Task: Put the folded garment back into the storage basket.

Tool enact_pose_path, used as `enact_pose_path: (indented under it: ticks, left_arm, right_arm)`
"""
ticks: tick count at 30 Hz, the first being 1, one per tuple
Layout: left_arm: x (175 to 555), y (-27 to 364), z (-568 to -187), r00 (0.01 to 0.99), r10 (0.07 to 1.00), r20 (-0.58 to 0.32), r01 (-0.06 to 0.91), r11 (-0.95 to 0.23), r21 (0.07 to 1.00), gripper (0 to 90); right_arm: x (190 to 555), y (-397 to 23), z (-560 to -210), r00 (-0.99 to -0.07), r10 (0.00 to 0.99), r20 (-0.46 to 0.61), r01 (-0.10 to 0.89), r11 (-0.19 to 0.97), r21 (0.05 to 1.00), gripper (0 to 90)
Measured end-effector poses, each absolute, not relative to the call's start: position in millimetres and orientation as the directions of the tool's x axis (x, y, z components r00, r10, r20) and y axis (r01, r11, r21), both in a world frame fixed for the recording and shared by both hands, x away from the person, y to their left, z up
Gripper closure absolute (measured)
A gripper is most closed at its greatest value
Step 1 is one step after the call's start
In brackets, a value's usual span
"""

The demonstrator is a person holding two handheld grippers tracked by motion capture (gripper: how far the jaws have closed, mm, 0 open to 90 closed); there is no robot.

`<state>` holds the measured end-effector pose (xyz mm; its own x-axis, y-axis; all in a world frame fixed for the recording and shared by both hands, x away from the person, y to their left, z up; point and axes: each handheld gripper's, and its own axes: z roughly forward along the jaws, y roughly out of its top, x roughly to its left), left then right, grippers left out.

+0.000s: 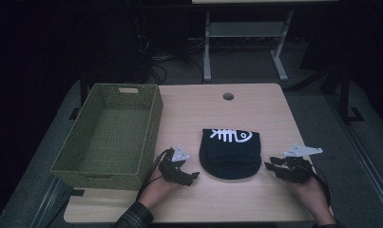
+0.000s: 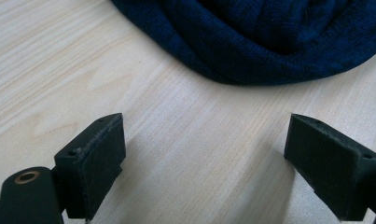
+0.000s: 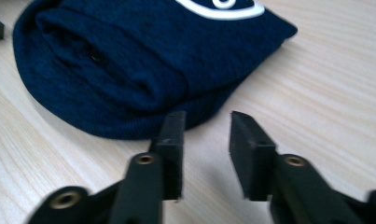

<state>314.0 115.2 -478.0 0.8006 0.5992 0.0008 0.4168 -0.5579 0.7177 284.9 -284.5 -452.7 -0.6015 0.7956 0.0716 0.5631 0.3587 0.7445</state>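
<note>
A dark navy knit hat (image 1: 230,153) with a white fish-skeleton print lies flat in the middle of the wooden table (image 1: 255,104). My left gripper (image 1: 195,176) rests on the table just left of the hat, jaws wide open over bare wood; the left gripper view has the hat's rolled edge (image 2: 269,42) ahead of the gripper (image 2: 204,158). My right gripper (image 1: 270,166) sits just right of the hat, pointing at it. In the right gripper view its jaws (image 3: 206,140) stand a little apart with nothing between them, close to the hat's hem (image 3: 143,79).
A green woven basket (image 1: 151,128), empty inside, stands on the table's left side, close to my left hand. A round cable hole (image 1: 228,96) sits near the table's far edge. Dark floor and a white stand frame (image 1: 246,38) lie beyond.
</note>
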Motion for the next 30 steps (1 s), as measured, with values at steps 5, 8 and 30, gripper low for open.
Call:
enact_pose_path:
  ticks: [5, 8, 30]
  left_arm:
    - [314.0, 115.3, -477.9, 0.801, 0.599, 0.001, 0.418, -0.56, 0.716, 11.5]
    - [314.0, 115.3, -477.9, 0.801, 0.599, 0.0, 0.418, -0.559, 0.716, 11.6]
    - [313.3, 115.3, -478.0, 0.799, 0.602, -0.002, 0.421, -0.556, 0.716, 11.6]
  right_arm:
    - [291.5, -282.2, -443.7, -0.616, 0.785, 0.065, 0.547, 0.367, 0.752, 83.0]
    - [297.8, -281.9, -438.5, -0.628, 0.775, 0.065, 0.537, 0.371, 0.758, 90.0]
    - [345.6, -268.7, -428.4, -0.632, 0.769, 0.097, 0.552, 0.359, 0.753, 90.0]
